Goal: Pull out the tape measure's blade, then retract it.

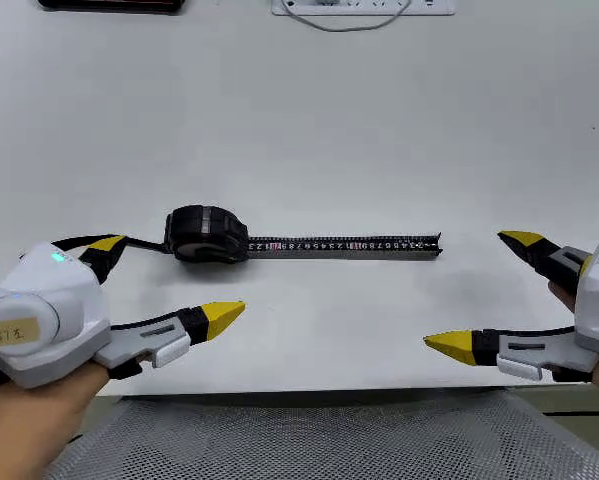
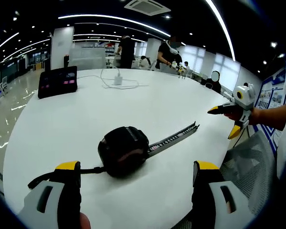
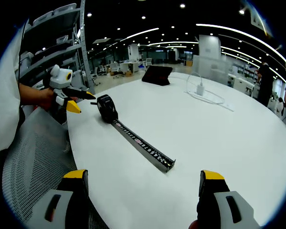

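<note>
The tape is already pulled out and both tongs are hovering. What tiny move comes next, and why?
Probably the left tongs ease forward around the black case: they are open and nearest it, and the blade lies extended, so retracting remains.

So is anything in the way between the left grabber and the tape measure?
No, nothing visible. The left gripper is open, and just bare white table lies between it and the tape measure case. Only the case's own black strap trails toward it. The blade lies pulled out toward the right gripper, also open.
</note>
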### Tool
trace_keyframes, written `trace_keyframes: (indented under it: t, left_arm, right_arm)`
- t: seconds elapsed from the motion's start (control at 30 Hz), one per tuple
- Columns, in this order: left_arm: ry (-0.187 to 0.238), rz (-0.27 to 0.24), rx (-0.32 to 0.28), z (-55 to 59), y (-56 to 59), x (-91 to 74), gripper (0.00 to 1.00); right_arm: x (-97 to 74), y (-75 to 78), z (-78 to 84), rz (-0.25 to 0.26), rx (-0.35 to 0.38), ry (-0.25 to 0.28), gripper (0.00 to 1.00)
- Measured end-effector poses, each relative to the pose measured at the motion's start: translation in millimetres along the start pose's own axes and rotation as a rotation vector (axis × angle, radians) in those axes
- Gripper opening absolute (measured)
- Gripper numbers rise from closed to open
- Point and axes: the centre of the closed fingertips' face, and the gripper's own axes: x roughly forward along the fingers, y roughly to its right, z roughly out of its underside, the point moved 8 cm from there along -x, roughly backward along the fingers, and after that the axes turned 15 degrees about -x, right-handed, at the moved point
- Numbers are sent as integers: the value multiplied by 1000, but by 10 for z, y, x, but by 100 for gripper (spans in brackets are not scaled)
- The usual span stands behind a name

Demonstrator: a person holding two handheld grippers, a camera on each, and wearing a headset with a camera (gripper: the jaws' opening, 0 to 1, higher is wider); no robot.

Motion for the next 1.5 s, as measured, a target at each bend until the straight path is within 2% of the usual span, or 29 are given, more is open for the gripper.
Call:
trace_keyframes:
  t: [0.23, 0.53, 0.87, 1.0, 1.2, 1.5]
  left_arm:
    - [-10, -4, -20, -15, 54, 96, 95]
    - [6, -18, -55, -54, 76, 205, 94]
    - [15, -20, -95, -18, 145, 319, 92]
    - [20, -22, -90, -10, 163, 337, 91]
    - [35, -31, -115, 15, 138, 333, 90]
    - [69, -52, -135, -2, 158, 351, 88]
  right_arm:
    - [-6, 52, -8, 5, -5, -2, 95]
    - [0, 79, 7, 6, -5, -3, 95]
    - [-6, 90, 17, 8, -15, -9, 93]
    - [-20, 93, 20, 12, -9, -9, 92]
    - [-24, 79, 35, 13, -2, -8, 91]
    - [-22, 107, 46, 10, -1, -11, 89]
